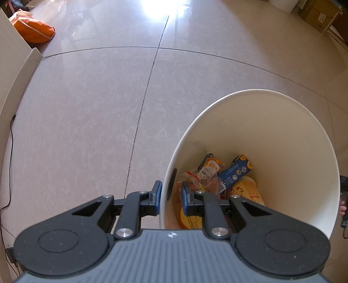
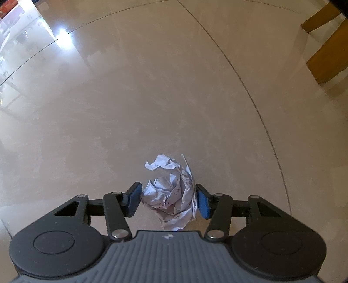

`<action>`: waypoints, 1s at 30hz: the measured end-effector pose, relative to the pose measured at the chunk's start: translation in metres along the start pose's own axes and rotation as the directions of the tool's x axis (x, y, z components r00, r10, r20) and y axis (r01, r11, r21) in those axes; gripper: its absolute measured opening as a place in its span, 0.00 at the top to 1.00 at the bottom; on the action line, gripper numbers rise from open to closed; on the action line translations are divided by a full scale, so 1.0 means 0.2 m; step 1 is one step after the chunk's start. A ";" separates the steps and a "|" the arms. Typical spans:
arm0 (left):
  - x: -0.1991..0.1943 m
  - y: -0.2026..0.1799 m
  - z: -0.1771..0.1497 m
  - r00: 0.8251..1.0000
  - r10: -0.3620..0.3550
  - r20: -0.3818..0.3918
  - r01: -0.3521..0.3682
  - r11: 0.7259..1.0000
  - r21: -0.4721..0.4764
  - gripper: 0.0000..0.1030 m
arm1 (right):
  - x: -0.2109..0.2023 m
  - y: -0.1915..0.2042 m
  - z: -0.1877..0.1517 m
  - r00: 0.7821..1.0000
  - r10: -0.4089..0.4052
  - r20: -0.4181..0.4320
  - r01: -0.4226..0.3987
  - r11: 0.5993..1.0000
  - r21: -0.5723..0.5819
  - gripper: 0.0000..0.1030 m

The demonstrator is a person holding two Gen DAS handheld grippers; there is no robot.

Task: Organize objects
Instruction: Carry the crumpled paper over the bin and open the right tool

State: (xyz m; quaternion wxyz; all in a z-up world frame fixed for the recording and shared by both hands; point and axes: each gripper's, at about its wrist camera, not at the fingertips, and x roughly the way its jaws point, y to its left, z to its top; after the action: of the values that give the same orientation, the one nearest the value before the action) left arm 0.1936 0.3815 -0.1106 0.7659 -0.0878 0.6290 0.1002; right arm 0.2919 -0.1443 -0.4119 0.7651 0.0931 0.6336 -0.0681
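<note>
A white round bin (image 1: 282, 141) stands on the tiled floor, seen from above in the left wrist view. Inside lie snack wrappers, a blue carton (image 1: 236, 172) and a paper cup (image 1: 252, 191). My left gripper (image 1: 170, 193) is shut on the bin's near wall, with one blue pad outside and one inside. In the right wrist view, a crumpled ball of white paper (image 2: 171, 191) with pen marks rests on the floor. My right gripper (image 2: 169, 200) points down over it, and both blue pads touch the paper's sides.
An orange bag (image 1: 32, 30) lies at the far left beside a pale cabinet (image 1: 13, 71). A black cable (image 1: 9, 163) runs along the left edge. Cardboard boxes (image 1: 319, 15) stand at the far right. Wooden furniture legs (image 2: 326, 63) rise at the right.
</note>
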 end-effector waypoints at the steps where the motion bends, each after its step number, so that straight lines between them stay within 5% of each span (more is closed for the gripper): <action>1: 0.00 0.00 0.00 1.000 0.004 0.001 -0.004 1.000 0.005 0.84 | -0.02 0.01 0.00 1.000 0.005 -0.011 -0.005 1.000 -0.007 0.44; 12: 0.00 0.00 0.00 1.000 0.004 0.008 -0.004 1.000 -0.012 0.84 | -0.53 0.33 -0.08 0.998 0.031 -0.058 -0.045 0.964 -0.263 0.44; 22: 0.00 0.03 0.01 1.000 -0.008 0.001 0.008 0.999 -0.044 0.84 | -1.28 0.78 -0.33 0.981 0.195 0.002 -0.164 0.828 -0.536 0.43; 30: -0.01 0.01 0.01 1.000 0.008 0.009 -0.008 1.000 -0.030 0.84 | -1.68 1.11 -0.49 0.951 0.310 0.003 -0.234 0.724 -0.649 0.43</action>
State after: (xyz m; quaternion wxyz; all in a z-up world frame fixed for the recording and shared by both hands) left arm 0.1941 0.3837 -0.1089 0.7672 -0.0962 0.6241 0.1130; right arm 0.1853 0.0890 -0.0877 0.7860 -0.0855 0.5543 0.2600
